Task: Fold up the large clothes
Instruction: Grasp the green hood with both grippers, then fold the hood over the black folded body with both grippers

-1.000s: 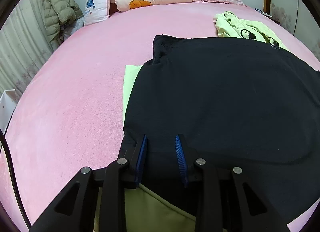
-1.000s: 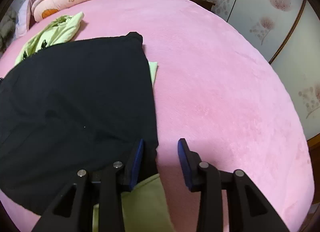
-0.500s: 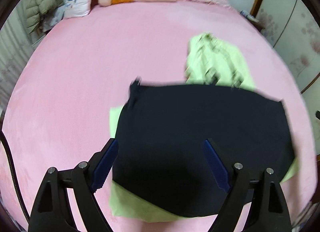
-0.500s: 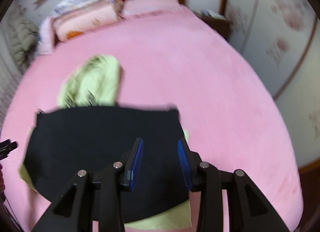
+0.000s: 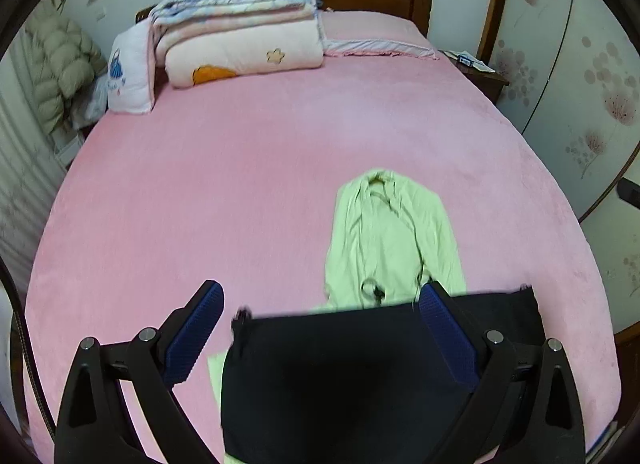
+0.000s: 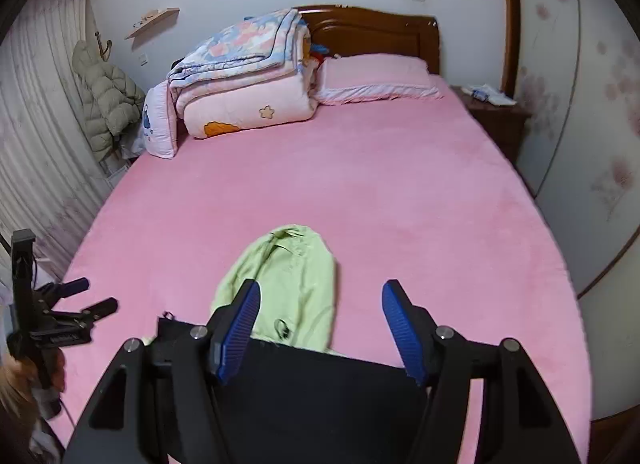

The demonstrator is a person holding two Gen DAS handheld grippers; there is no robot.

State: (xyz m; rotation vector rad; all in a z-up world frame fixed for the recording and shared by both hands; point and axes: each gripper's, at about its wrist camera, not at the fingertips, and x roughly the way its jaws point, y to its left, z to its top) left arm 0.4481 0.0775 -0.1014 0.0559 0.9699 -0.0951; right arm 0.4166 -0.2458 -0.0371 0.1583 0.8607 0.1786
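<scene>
A folded black garment [image 5: 344, 380] lies flat on the pink bed [image 5: 260, 167] near its front edge, on top of a pale green cloth whose corner [image 5: 216, 368] sticks out at the left. A light green garment [image 5: 392, 240] lies spread just beyond it. My left gripper [image 5: 320, 328] is open wide and empty, raised above the black garment. My right gripper [image 6: 318, 328] is open wide and empty too, above the black garment [image 6: 320, 396] and the green one [image 6: 292, 284]. The left gripper also shows at the left of the right wrist view [image 6: 86, 296].
Folded quilts [image 5: 240, 27] and pillows [image 5: 376, 35] are stacked at the headboard. A puffy coat [image 5: 60, 63] hangs at the left wall. A wooden nightstand [image 6: 496, 111] stands at the right of the bed, before a flowered wardrobe.
Both grippers let go of the black garment, opened wide and pulled back and up from the bed. The black garment now lies folded flat.
</scene>
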